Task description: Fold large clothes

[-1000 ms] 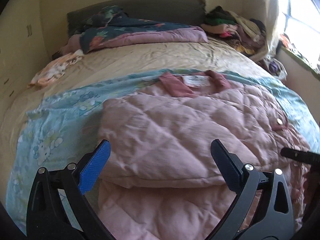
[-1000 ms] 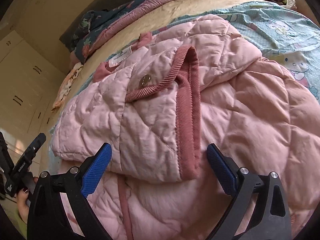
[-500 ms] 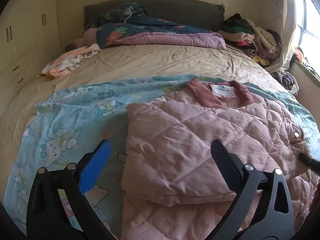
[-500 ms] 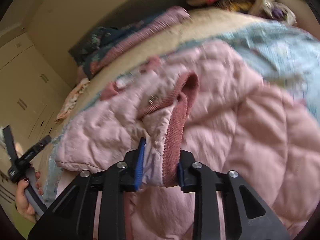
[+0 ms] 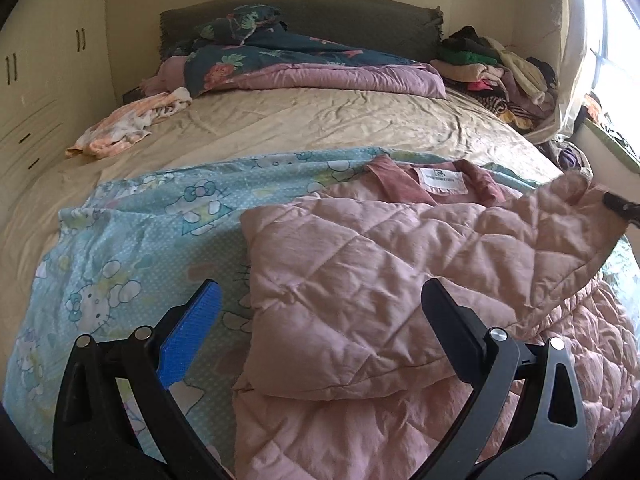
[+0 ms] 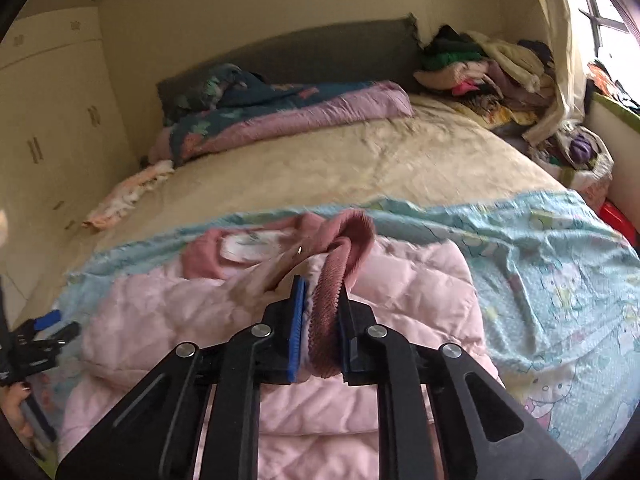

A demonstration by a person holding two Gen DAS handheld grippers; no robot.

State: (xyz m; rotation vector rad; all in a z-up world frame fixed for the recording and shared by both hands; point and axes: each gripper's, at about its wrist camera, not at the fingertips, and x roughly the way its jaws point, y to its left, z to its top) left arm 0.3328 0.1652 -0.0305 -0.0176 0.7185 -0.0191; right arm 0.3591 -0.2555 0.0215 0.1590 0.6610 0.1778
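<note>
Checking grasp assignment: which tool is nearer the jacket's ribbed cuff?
Right. The right tool is clamped on the ribbed cuff; the left tool hangs open, apart, over the folded jacket.

Jacket: pale pink, diamond-quilted, with darker rose ribbed cuff and collar, white label. It lies on a light blue sheet printed with cartoon cats; bed sheet beyond is plain beige. Duvet: dark teal floral, mauve underside; headboard grey-green; gripper pads blue, frames black.
</note>
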